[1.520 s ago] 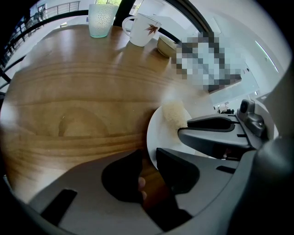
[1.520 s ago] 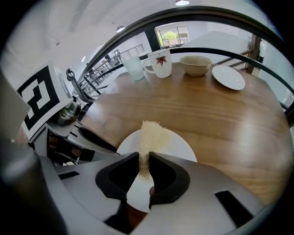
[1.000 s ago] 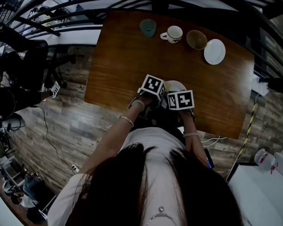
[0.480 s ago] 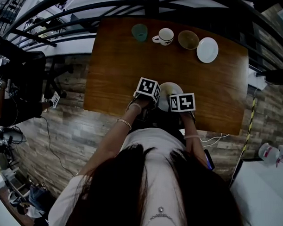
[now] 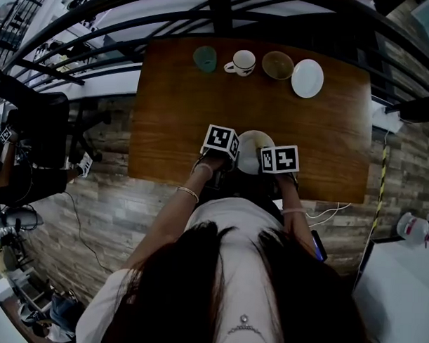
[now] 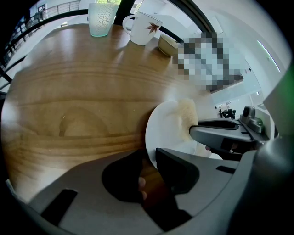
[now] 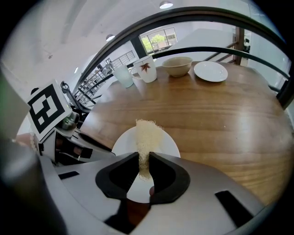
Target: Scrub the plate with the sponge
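Pale fibrous sponge (image 7: pixel 147 135) first. Right gripper view: right gripper (image 7: pixel 144 158) pinches its near end, long axis running straight out from the jaws, over the white plate (image 7: pixel 167 143) just ahead. I'd stroke along that line. Left gripper view: left gripper (image 6: pixel 150 153) clamped on the plate's near rim, steadying it, with the sponge off to its right. Head view: plate at the near edge of the wooden table (image 5: pixel 174 109); cup (image 5: pixel 204 58), mug (image 5: pixel 241 62), bowl (image 5: pixel 277 65), saucer (image 5: pixel 307 78) lined up far side, well apart; plank floor (image 5: pixel 94 198)
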`<state>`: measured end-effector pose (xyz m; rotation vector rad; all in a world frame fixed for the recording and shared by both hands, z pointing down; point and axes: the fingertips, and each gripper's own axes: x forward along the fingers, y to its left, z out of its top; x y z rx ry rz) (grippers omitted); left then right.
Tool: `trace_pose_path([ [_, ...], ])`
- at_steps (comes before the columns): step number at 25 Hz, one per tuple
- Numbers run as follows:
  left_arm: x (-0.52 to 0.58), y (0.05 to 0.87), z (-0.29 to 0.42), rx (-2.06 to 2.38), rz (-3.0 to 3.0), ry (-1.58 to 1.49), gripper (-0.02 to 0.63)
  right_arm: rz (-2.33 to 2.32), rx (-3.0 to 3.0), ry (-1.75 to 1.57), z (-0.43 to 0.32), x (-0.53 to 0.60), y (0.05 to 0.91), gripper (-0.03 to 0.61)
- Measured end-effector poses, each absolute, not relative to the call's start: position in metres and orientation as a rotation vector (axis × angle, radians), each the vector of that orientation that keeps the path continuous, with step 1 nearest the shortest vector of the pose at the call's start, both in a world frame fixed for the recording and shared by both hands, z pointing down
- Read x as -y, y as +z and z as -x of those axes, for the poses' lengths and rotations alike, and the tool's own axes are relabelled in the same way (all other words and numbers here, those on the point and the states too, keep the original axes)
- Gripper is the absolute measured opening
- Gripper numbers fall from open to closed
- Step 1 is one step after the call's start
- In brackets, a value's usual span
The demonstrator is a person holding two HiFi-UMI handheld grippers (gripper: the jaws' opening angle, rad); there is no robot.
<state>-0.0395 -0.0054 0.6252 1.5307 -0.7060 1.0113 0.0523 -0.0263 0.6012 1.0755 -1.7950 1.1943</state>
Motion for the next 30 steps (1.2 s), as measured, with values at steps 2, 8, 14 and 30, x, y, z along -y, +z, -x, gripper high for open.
trace_pose_path([
  [2,0.006,0.625,0.040,0.704,-1.530,1.011,0.097,-1.091,1.794,1.195,-0.055,0.028,0.599,0.087],
  [8,0.007,0.625,0.039,0.708,-1.533,1.015,0.098,-1.139,1.783,1.204,-0.068,0.031,0.596,0.087],
  [14,0.006,0.624,0.039,0.709,-1.546,1.022,0.097,-1.188,1.782,1.212,-0.081,0.032,0.591,0.087],
  [30,0.006,0.624,0.038,0.733,-1.565,0.983,0.098,-1.294,1.784,1.226,-0.107,0.024,0.579,0.087],
])
